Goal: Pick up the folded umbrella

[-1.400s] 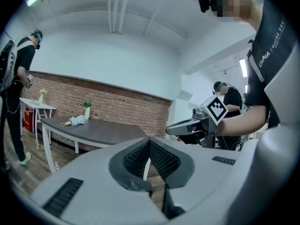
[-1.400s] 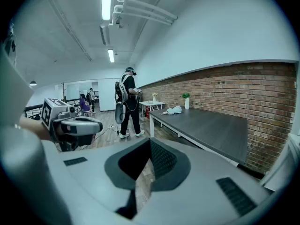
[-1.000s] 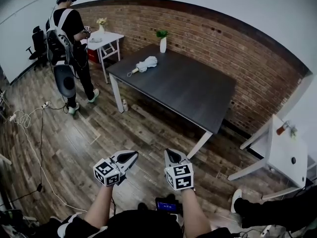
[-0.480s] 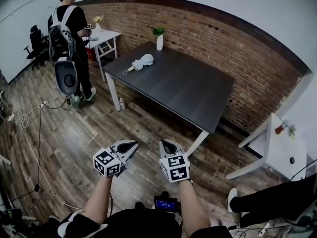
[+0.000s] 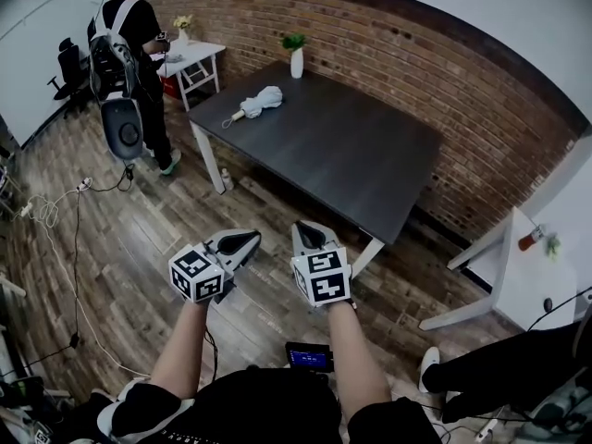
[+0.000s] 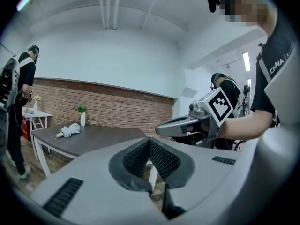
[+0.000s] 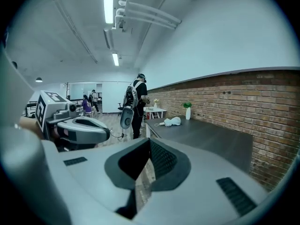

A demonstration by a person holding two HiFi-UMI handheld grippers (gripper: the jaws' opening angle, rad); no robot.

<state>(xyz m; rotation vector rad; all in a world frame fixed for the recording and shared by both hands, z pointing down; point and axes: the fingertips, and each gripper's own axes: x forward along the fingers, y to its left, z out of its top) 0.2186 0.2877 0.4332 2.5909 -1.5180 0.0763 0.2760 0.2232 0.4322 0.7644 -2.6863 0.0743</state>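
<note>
- So, folded umbrella (image 5: 262,102) lies on the table (image 5: 370,165), upper left of frame, well apart from both grippers.
- Jaws together and empty on left gripper (image 5: 246,240) and right gripper (image 5: 305,231).
- Should be light and soft; I'd grab the bundled middle, handle's too small to judge.

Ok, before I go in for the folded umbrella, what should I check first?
1. Target found: ok; the folded umbrella lies on the dark table, at its far end.
2. Within reach: not ok; left gripper and right gripper hang over the floor, short of the table.
3. Left jaws open: not ok; together, empty.
4. Right jaws open: not ok; together, empty.
5. Space around umbrella: ok; the white vase stands apart from it.
6. Approach path: cannot tell; a person stands near that far end.
</note>
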